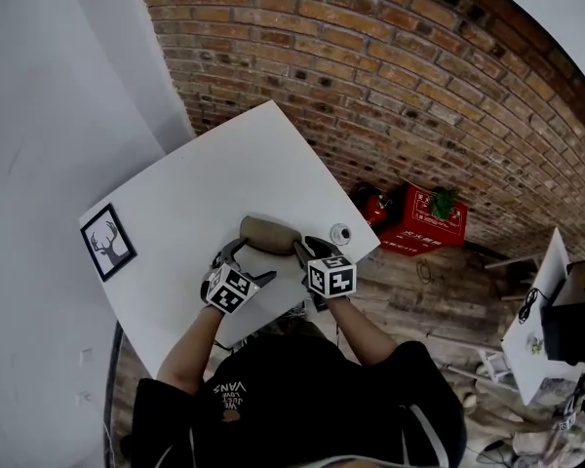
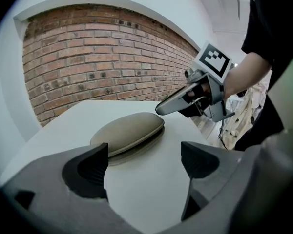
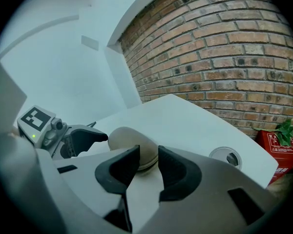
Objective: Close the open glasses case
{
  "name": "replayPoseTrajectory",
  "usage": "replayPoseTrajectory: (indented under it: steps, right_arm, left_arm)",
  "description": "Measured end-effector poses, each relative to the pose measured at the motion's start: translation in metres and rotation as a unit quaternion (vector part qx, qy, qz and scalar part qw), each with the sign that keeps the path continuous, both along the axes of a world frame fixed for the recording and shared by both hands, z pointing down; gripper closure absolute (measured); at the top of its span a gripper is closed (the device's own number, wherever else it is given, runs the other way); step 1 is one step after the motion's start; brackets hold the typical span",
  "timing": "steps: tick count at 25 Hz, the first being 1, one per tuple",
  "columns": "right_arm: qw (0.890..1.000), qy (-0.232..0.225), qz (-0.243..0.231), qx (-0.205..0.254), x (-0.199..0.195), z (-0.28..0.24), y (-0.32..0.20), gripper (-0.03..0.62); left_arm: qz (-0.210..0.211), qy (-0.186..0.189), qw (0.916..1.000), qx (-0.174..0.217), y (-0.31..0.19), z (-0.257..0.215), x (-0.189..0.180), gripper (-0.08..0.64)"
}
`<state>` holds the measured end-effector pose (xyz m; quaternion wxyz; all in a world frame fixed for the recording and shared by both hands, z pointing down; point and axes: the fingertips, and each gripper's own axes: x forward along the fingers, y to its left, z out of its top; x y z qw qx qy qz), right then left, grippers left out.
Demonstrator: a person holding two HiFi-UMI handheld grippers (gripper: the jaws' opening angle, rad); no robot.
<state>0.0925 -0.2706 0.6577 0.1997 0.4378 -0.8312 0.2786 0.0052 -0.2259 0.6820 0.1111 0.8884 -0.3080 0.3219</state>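
The tan glasses case [image 1: 269, 233] lies by the near edge of the white bench [image 1: 224, 164], its lid almost down, with a dark seam showing. The left hand-held gripper [image 2: 144, 162] is wide open and empty, just short of the case. The right hand-held gripper [image 3: 149, 161] has its jaws a narrow gap apart at the case's right end, clamping nothing. A framed deer picture [image 1: 107, 241] sits at the left corner. The person's black top [image 1: 232, 395] reads "VANS". The white print on the red box [image 1: 424, 217] on the floor is too small to read.

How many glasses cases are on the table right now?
1. The tan glasses case lies near the person's edge of the white table, between the left gripper and the right gripper. No other shows.
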Motion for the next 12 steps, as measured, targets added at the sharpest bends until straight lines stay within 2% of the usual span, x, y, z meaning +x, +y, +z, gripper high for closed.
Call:
replayPoseTrajectory:
  steps: [12]
  right_arm:
    - [0.999,-0.011,0.038,0.025,0.012,-0.021,0.027,0.486]
  left_arm:
    - [-0.009,0.011,0.9995,0.028,0.018,-0.020,-0.007,0.098]
